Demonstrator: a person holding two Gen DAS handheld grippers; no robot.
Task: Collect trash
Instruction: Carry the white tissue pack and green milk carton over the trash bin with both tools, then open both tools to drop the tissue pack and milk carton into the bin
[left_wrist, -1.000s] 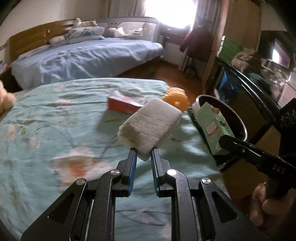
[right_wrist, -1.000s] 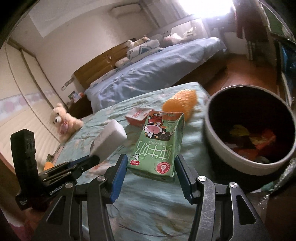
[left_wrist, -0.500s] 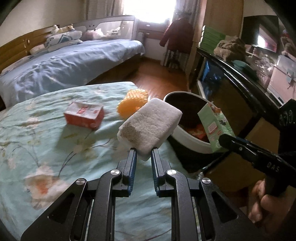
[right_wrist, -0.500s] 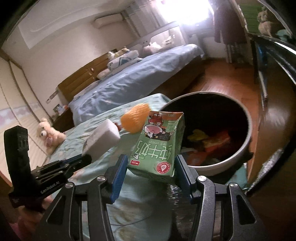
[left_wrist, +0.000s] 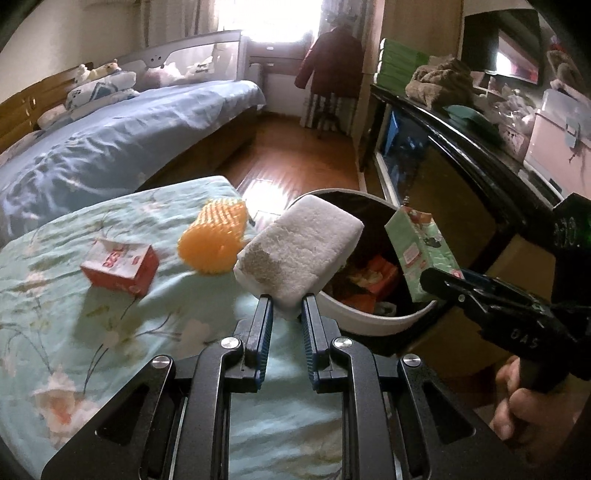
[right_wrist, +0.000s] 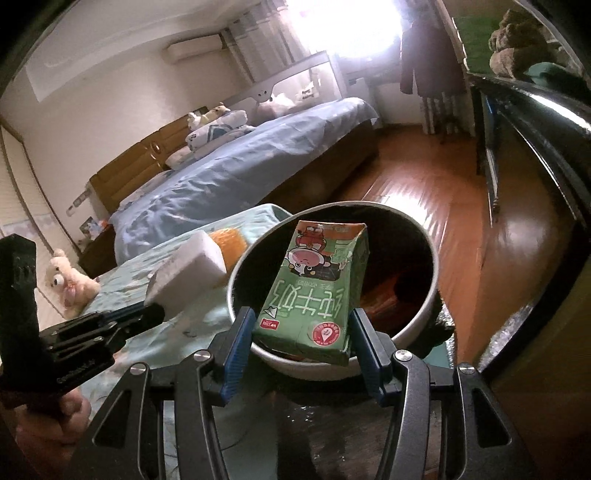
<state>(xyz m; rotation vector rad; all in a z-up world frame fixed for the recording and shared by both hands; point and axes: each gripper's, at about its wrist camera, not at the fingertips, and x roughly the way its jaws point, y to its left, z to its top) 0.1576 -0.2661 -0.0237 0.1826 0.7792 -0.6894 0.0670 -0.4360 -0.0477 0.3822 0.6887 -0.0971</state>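
The left tool (left_wrist: 287, 308) is pinching the near corner of a white sponge (left_wrist: 299, 251), its two blue-padded fingers (left_wrist: 263, 325) pressed close together on the soft block. The sponge is carried in the air, tilted, at the near left edge of the trash bin (left_wrist: 384, 326), partly over its rim. The right tool (right_wrist: 301, 345) is clamped on the lower end of a green milk carton (right_wrist: 314, 291), one pad on each side of it, the fingers set about as wide as the carton. The carton stands upright but leaning, held above the open mouth of the bin.

The bin is round, pale outside and dark inside, and sits on the wooden floor (left_wrist: 295, 155) against the corner of a bed with a green flowered sheet (left_wrist: 110, 332). Red and orange wrappers (left_wrist: 373, 273) lie in the bottom of the bin.

On the sheet, left of the bin, a spiky orange ball (left_wrist: 216, 236) lies near the bed corner. Farther left of the bin lies a small red and white box (left_wrist: 120, 266), apart from the ball. Beyond the bin, across the floor, is a second bed with a blue cover (left_wrist: 122, 136). A hand (left_wrist: 524, 410) grips the right tool's handle beside the bin.
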